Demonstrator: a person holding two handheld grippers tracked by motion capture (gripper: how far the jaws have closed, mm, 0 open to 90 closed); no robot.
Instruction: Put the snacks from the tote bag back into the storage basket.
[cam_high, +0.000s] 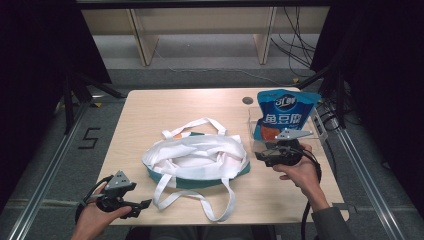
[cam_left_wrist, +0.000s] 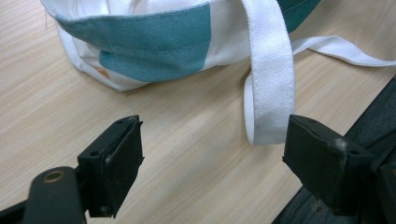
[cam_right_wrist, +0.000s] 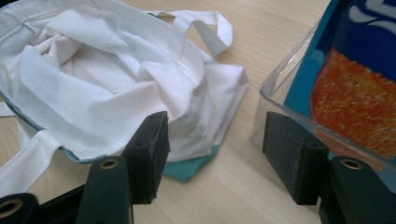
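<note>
Overhead first, the high view held a light wooden table with a white and teal tote bag slumped at its middle, mouth upward, long axis running left to right. Its handles trailed two ways — one loop toward the far edge, two straps toward the near edge. A clear plastic bin stood at the right side, and a blue snack pouch stood upright in it, label facing the person. The right gripper sat just beside the bin's near-left corner, held in the right hand, pointing left toward the bag. The left gripper lay at the near-left corner of the table in the left hand, aimed right, apart from the bag. Bare tabletop lay open left of the bag and along the far edge.

Next, the left gripper view: jaws spread wide, nothing between them. A white strap hung down from the bag's teal band, its end just ahead of the right-hand jaw; the table's edge ran close beside that jaw.

Last, the right gripper view: jaws released, holding nothing. The bag's crumpled white lining lay ahead of one jaw, the bin's wall and the pouch's orange panel ahead of the other — bare wood between.
</note>
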